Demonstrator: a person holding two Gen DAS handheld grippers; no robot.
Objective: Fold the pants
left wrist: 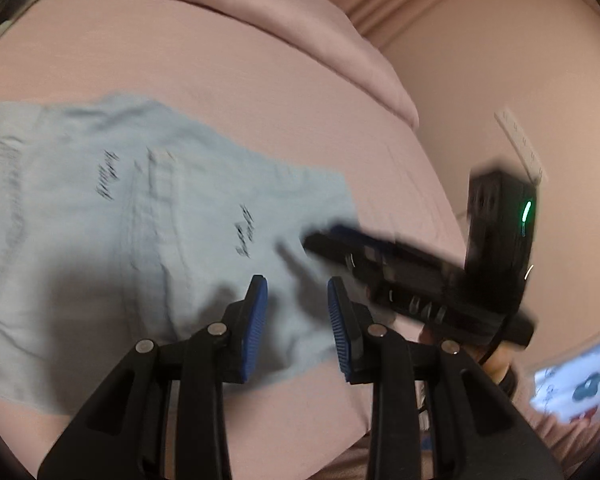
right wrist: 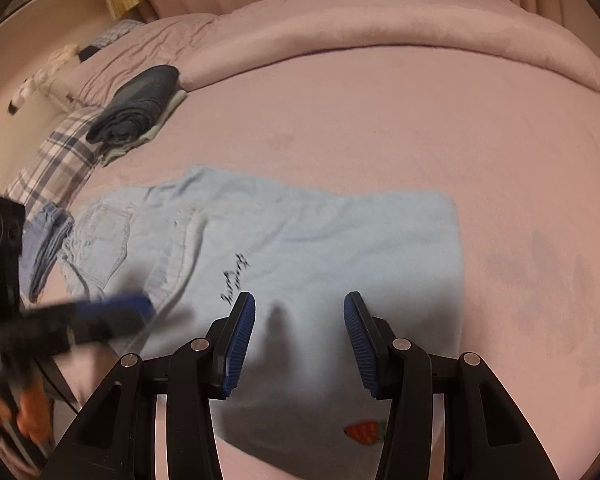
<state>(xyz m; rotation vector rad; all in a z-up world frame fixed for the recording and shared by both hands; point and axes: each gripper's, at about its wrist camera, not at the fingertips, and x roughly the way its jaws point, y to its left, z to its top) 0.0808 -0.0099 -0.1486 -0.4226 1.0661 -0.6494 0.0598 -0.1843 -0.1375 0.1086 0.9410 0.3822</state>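
Light blue pants [left wrist: 112,216] lie flat on the pink bed, with dark script printed on them. They also show in the right wrist view [right wrist: 320,240], with a red strawberry patch [right wrist: 364,432] near the front edge. My left gripper [left wrist: 298,292] is open and empty, hovering over the pants' near right edge. My right gripper [right wrist: 300,312] is open and empty over the near part of the pants. The right gripper [left wrist: 420,280] appears blurred in the left wrist view, and the left gripper [right wrist: 80,316] appears blurred at the left of the right wrist view.
A folded dark garment [right wrist: 136,108] sits on a pale cloth at the back left. Plaid fabric [right wrist: 56,160] and blue striped cloth [right wrist: 44,244] lie at the left. A rolled pink duvet [right wrist: 380,28] runs along the back. A patterned white cloth [left wrist: 576,380] lies at the right.
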